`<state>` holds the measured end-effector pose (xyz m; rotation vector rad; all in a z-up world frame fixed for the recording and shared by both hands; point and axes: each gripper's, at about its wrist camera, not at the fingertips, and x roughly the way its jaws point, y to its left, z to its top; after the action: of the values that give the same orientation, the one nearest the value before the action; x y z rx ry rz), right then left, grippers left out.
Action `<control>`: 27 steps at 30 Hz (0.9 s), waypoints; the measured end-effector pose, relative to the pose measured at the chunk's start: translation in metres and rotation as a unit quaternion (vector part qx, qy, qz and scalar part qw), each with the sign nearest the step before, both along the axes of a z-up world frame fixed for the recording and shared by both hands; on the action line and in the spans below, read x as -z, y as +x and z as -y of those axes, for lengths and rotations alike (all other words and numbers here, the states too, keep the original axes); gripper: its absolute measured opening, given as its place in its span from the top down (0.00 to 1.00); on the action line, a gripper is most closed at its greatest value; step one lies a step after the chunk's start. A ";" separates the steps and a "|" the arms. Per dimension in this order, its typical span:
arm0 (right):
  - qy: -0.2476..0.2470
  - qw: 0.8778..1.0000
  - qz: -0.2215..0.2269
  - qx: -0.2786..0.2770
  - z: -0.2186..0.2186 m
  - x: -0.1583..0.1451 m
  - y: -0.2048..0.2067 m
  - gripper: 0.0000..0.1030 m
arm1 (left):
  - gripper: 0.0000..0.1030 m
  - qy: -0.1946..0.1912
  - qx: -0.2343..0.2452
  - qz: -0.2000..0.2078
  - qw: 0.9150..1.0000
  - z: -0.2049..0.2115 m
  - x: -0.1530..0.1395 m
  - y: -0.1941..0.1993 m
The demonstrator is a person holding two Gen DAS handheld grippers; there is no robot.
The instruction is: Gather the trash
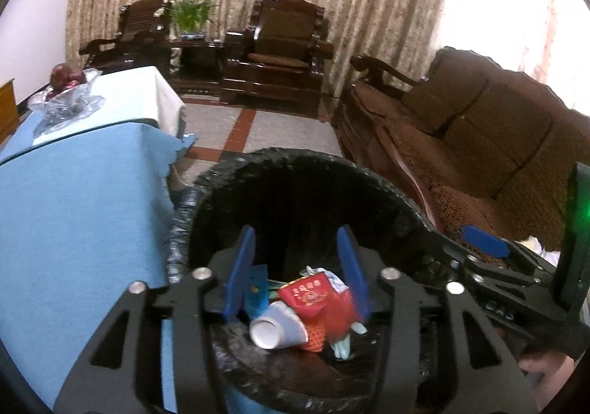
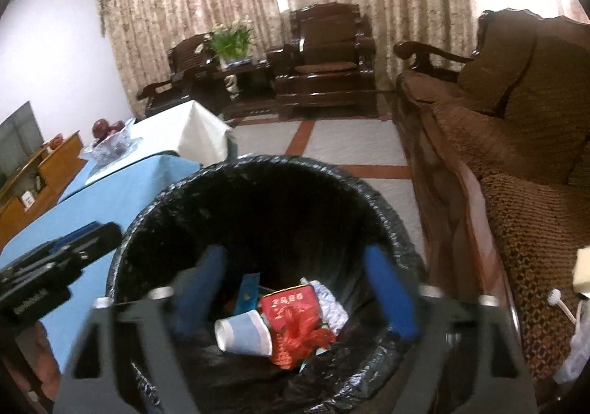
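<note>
A round bin lined with a black bag stands on the floor between a table and a sofa. Inside lie a white paper cup, a red packet, a red ribbon tuft and a blue wrapper. My left gripper hangs over the bin mouth, open, with nothing between its blue fingers. My right gripper hangs beside it over the same bin, open wide and holding nothing. Each gripper shows at the edge of the other's view.
A table under a blue cloth touches the bin's left side, with a crumpled clear bag and red fruit at its far end. A brown sofa runs along the right. Wooden armchairs and a potted plant stand by the curtains.
</note>
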<state>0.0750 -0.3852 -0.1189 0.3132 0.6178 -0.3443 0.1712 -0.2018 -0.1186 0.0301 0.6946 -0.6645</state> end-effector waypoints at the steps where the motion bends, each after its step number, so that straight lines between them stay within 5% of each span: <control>1: -0.001 1.000 0.001 0.005 0.001 -0.001 0.000 0.08 | 0.40 0.001 -0.008 0.004 1.000 -0.004 -0.002 0.000; 5: 0.014 1.000 0.003 0.006 -0.001 -0.006 0.001 0.05 | 0.19 0.003 -0.036 0.016 0.999 -0.022 -0.014 0.000; 11: 0.011 1.000 0.003 -0.018 -0.023 -0.019 0.004 0.05 | 0.08 0.004 -0.065 0.029 0.997 -0.056 -0.029 -0.008; 27: -0.007 0.995 0.047 -0.092 -0.099 -0.078 -0.023 0.05 | 0.05 0.017 -0.127 0.063 0.990 -0.131 -0.075 -0.057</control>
<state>0.0524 -0.2860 -0.0414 0.2547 0.5459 -0.1555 0.1146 -0.0710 -0.0437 0.0141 0.5764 -0.4024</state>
